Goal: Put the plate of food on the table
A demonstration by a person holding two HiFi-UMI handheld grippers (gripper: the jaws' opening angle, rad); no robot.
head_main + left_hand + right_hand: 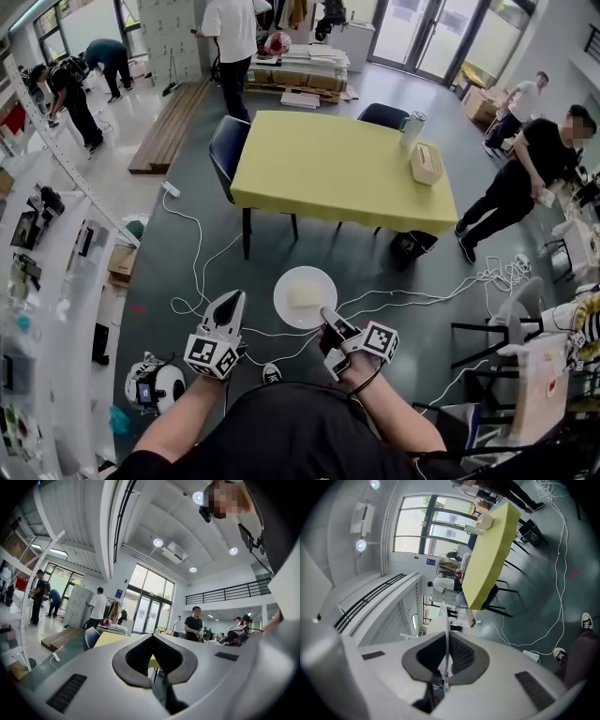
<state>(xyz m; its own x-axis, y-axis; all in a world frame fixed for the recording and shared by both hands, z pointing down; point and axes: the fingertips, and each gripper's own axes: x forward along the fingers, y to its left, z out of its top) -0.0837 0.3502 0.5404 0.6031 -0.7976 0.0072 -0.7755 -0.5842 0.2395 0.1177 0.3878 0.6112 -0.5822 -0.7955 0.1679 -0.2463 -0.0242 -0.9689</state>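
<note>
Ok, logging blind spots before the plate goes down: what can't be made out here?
Food on the plate: head view, too small to identify, just a pale block.
Plate's top: right gripper view, seen edge-on only.
Yellow table: left gripper view, mostly behind the left gripper body.

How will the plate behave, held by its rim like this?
Likely stiff: the plate, pinched at one edge by the right gripper, shows no sag. Gripped off-centre, it probably wants to tip away from the jaws. The food lies loose and may slide if it tilts.
</note>
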